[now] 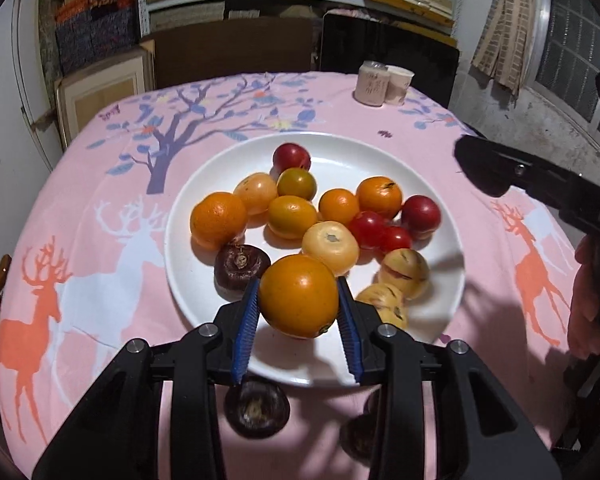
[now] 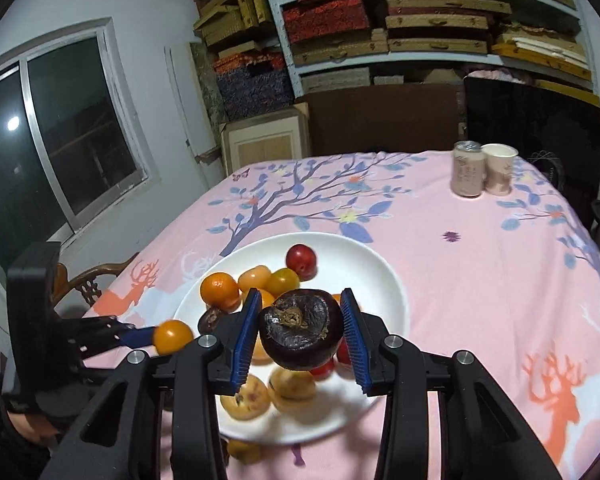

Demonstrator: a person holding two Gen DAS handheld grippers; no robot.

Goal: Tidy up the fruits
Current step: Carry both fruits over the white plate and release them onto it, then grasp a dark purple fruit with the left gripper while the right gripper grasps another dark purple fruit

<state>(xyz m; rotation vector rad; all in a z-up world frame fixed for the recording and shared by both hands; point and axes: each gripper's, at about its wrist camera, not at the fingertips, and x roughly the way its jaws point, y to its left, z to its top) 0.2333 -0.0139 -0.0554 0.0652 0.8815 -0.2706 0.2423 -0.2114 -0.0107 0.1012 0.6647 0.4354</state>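
Observation:
A white plate [image 1: 380,152] on the pink tablecloth holds several fruits: oranges, red plums, cherry tomatoes, pale yellow fruits and a dark purple one [image 1: 241,267]. My left gripper [image 1: 299,304] is shut on an orange [image 1: 299,296], lifted above the plate's near side. My right gripper [image 2: 300,330] is shut on a dark purple mangosteen [image 2: 300,330], held above the plate [image 2: 388,276]. In the right wrist view the left gripper [image 2: 168,336] with its orange [image 2: 173,336] shows at the left. The right gripper's finger [image 1: 496,168] reaches in at the right of the left wrist view.
Two dark purple fruits [image 1: 257,410] lie on the cloth just in front of the plate. A can [image 2: 467,168] and a paper cup [image 2: 499,168] stand at the table's far right. A wooden chair [image 2: 88,280] stands at the left edge; shelves with boxes stand behind.

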